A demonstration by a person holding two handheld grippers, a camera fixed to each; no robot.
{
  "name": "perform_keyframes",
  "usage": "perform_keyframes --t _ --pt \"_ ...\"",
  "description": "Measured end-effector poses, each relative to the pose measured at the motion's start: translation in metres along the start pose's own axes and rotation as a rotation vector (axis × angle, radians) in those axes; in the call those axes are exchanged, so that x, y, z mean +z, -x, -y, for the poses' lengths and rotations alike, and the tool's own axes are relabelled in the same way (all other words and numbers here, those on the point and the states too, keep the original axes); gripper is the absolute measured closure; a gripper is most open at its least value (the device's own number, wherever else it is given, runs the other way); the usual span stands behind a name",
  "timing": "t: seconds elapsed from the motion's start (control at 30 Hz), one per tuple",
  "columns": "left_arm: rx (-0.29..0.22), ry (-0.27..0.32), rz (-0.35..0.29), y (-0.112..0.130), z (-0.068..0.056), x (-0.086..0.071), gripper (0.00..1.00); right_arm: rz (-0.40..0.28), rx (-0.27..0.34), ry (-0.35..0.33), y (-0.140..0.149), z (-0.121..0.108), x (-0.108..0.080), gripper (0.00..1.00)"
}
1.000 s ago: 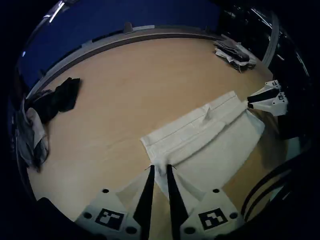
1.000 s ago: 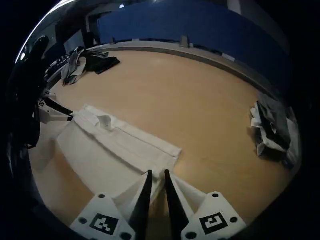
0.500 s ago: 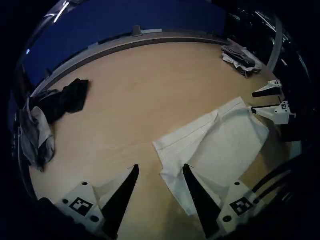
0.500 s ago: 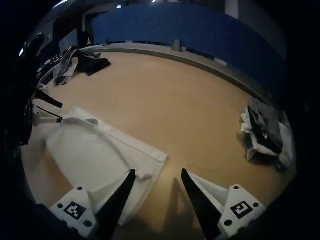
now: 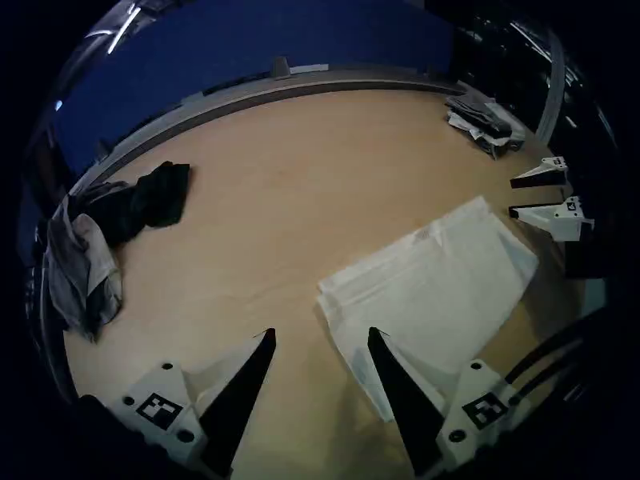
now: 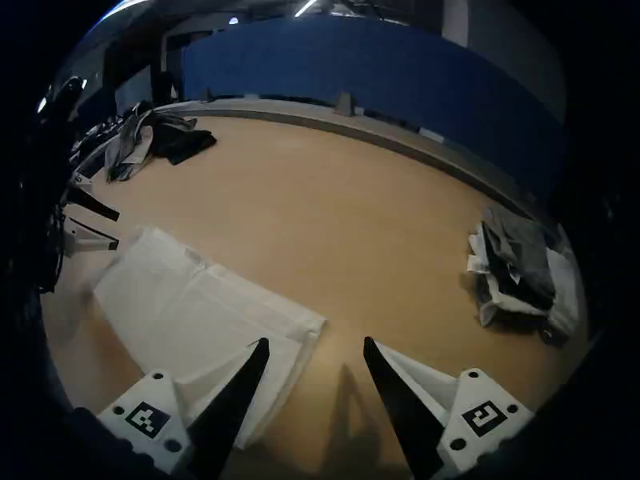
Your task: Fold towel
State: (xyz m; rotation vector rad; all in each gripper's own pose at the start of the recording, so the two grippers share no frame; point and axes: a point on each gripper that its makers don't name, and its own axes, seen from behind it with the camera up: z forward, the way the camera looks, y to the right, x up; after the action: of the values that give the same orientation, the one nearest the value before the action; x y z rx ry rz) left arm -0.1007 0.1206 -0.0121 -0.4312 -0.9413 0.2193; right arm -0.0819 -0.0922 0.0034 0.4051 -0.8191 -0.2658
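The towel (image 5: 432, 280) is seen folded in layers, laid flat on the table (image 5: 264, 208). At one end of the towel the left gripper (image 5: 320, 331) is held with its jaws wide apart, nothing being clamped. At the opposite end the right gripper (image 6: 316, 341) is likewise held spread, clear of the cloth. Dark clothes (image 5: 136, 200) are heaped well apart from the towel on the left gripper's side, and a small pile (image 6: 520, 272) is stacked well off on the right gripper's side.
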Motion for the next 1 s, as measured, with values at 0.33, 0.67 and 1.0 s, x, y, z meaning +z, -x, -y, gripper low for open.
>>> perform_keyframes --t 0.33,0.67,1.0 --pt "0.003 0.01 -0.002 0.002 -0.005 -0.006 0.07 0.006 0.003 -0.021 0.006 0.006 -0.006 0.08" --pt "-0.02 0.01 -0.005 0.025 -0.016 -0.027 0.05 0.041 0.012 -0.066 0.036 0.027 -0.022 0.08" --pt "-0.088 0.011 0.003 0.056 -0.029 -0.05 0.05 0.062 0.037 -0.084 0.06 0.041 -0.037 0.08"
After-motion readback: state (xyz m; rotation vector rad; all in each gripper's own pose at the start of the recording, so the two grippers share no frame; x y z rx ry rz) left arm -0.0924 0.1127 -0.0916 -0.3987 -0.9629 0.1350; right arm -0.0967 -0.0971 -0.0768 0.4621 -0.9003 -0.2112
